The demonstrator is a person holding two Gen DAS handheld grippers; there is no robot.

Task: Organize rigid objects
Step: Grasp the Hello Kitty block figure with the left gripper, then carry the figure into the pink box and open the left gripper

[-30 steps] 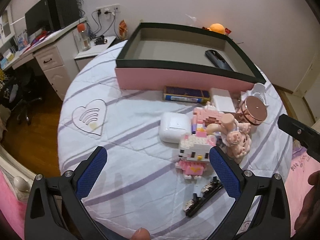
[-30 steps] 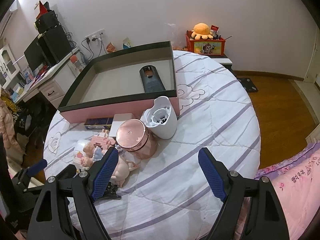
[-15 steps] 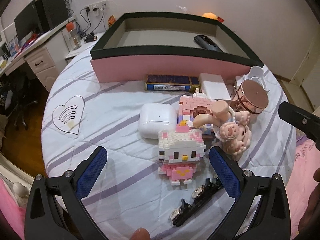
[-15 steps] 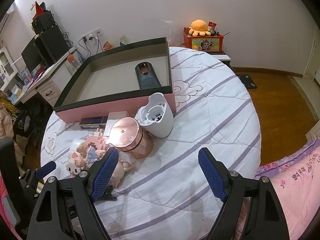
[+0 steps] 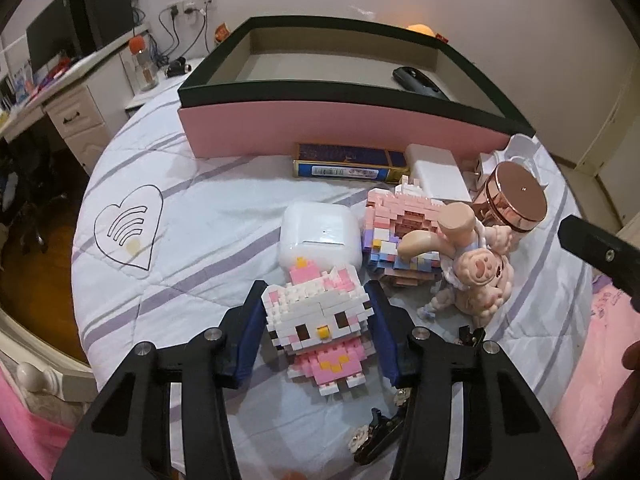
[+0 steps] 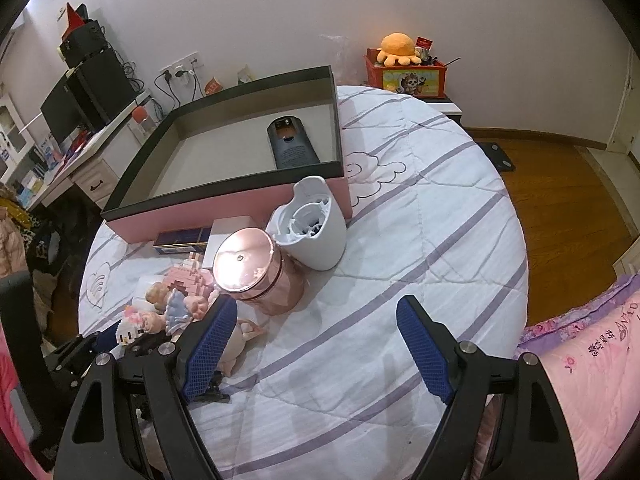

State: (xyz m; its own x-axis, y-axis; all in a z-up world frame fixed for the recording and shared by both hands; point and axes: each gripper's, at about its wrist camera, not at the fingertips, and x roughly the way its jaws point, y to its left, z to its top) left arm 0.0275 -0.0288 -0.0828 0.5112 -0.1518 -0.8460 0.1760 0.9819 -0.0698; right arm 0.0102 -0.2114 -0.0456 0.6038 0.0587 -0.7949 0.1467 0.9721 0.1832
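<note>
I had a round bed under a white quilt with lilac stripes. On it sat a shallow pink box with a dark rim, a flat navy box, a white square case, a pink-and-white brick cat figure, a rose-gold lidded jar, and a white plastic cup.

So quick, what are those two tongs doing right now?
Left tongs: just been closing, pads now on the cat block figure.
Right tongs: open, holding nothing.
</note>
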